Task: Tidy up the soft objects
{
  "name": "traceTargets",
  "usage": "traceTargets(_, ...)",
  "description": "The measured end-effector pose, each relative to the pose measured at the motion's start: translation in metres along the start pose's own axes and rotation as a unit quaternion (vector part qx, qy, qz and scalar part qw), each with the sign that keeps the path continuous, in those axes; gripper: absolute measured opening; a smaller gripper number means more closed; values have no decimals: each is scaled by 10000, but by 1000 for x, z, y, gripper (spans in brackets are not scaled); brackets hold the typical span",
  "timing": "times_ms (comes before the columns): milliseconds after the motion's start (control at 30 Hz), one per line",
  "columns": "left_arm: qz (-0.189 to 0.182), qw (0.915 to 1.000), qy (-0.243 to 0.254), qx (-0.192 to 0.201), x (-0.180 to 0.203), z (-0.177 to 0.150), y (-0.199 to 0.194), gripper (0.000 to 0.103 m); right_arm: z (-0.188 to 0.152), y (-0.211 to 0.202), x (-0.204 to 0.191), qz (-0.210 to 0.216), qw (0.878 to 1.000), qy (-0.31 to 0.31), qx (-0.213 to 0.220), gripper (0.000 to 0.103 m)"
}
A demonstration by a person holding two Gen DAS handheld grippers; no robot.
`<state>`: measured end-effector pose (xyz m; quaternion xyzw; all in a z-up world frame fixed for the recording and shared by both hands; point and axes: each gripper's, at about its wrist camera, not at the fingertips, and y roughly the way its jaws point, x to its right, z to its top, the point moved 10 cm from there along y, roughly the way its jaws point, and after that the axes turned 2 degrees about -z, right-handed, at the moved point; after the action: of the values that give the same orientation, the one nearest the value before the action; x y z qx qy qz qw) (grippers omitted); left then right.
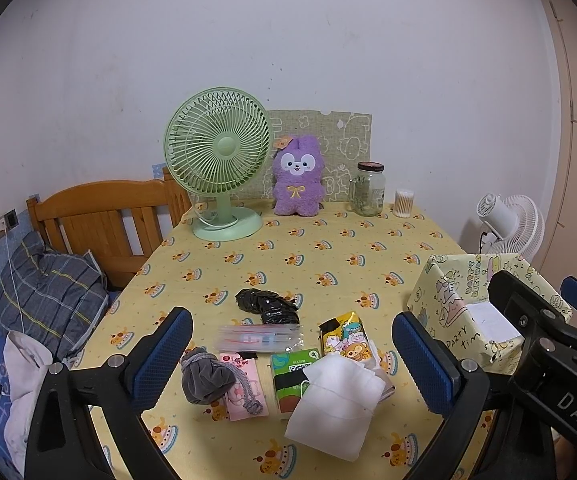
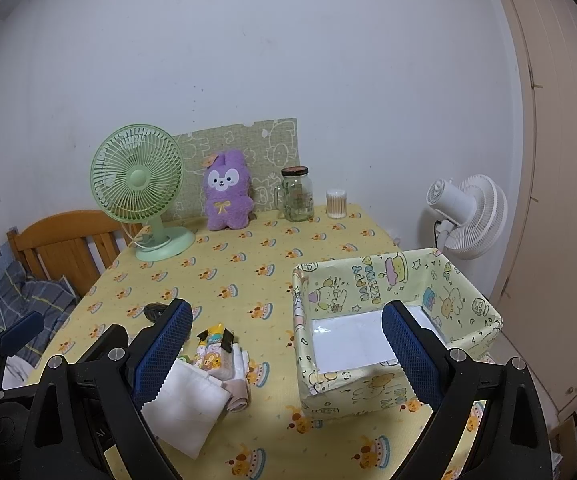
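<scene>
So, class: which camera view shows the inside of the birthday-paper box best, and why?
The right wrist view: the box sits open below it, showing all four walls and a white sheet on its floor. In the left wrist view the box is half hidden behind the right gripper.

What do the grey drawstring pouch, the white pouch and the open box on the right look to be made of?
Grey drawstring pouch: looks like velvety fabric, with a soft sheen, crumpled folds and a braided cord. White pouch: seemingly thin matte non-woven cloth, slightly translucent, with a thin string. Box: probably cardboard wrapped in glossy printed birthday paper, given the creased corners and shine; its floor is plain white.
</scene>
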<state>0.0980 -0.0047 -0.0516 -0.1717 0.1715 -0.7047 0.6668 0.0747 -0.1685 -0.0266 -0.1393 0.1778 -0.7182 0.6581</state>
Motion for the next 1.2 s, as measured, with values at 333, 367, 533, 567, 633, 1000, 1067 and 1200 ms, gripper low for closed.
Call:
traceTargets(333, 1, 10000, 8, 8, 0, 1, -2, 100, 0, -1, -1, 0, 10000, 0, 7, 97)
traceTargets(367, -2, 10000, 0, -2, 0, 0, -2, 100, 0, -2, -1, 0, 10000, -2, 0, 97)
traceTargets(533, -1, 10000, -7, 5, -1, 2, -7, 100, -1, -2, -1, 39, 10000, 47, -27, 97)
traceTargets(567, -2, 10000, -11, 4, -1, 2, -7, 100, -1, -2, -1, 36, 10000, 43, -26, 97)
traceTargets(633, -4, 10000, -9, 7, -1, 2, -7, 100, 0, -2, 0, 32, 10000, 38, -19, 97)
traceTargets(1000, 22, 10000, 3, -17, -2, 2, -8, 100, 2, -2, -1, -32, 9999, -96, 16, 97)
traceTargets(1067, 38, 10000, -4, -30, -4, 3, -9, 100, 3, -3, -2, -56, 9999, -150, 37, 97)
traceTargets(1200, 69, 10000, -4, -35, -7, 3, -10, 100, 3, -3, -5, 26, 10000, -78, 8, 97)
